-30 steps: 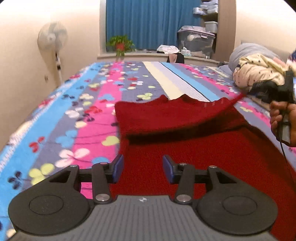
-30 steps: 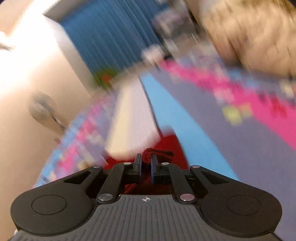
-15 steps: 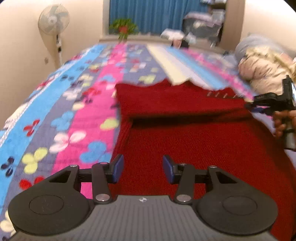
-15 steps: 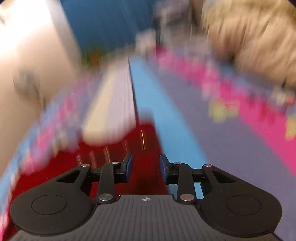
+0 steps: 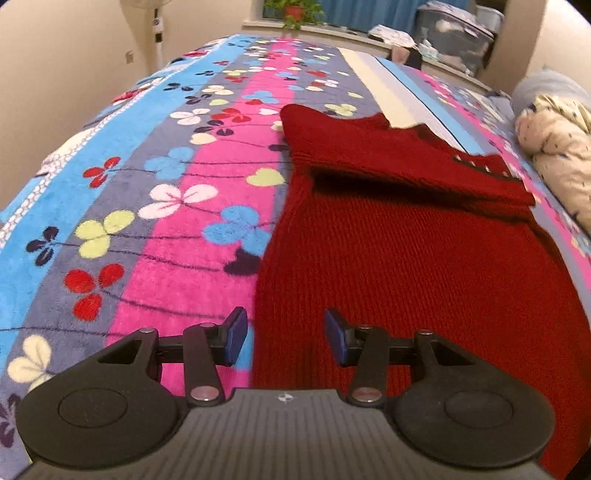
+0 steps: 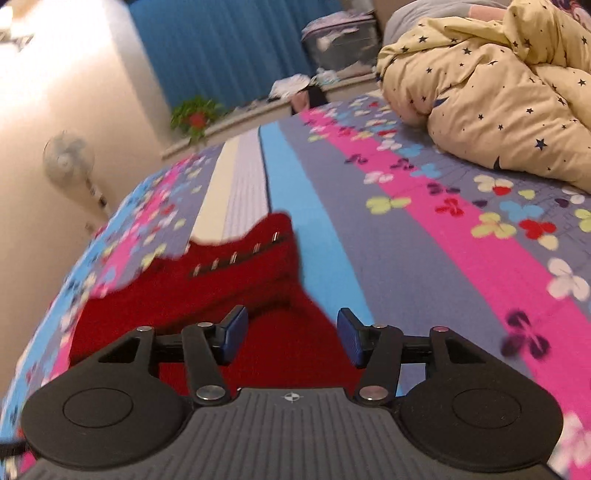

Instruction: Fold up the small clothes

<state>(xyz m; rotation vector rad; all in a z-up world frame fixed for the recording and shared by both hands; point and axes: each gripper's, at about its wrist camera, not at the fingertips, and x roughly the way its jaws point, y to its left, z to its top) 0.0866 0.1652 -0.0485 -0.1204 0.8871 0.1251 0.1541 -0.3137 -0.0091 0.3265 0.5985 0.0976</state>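
- The red knitted sweater [image 5: 406,251] lies spread on the bed, its far part folded back over the body so a doubled band runs across it; a row of small metal fasteners [image 5: 480,166] shows along the folded edge at the far right; in the right wrist view the same sweater [image 6: 221,295] sits to the left of centre, somewhat blurred.
- The left gripper [image 5: 284,334] hovers over the sweater's near left edge, its blue-padded jaws spread wide with nothing between them; whether the pads touch the knit cannot be told.
- The right gripper [image 6: 291,334] is over the sweater's near right edge, jaws likewise wide apart and holding nothing.
- Beneath the sweater is a striped blanket [image 5: 147,184] in blue, grey and pink with clover-like flowers.
- A yellow star-print quilt [image 6: 498,92] is bunched at the far right, well apart from the sweater.
- Farther off: a standing fan [image 6: 68,158] by the left wall; a potted plant [image 6: 195,118] on a ledge; blue curtains [image 6: 229,44]; storage bins [image 5: 454,33].
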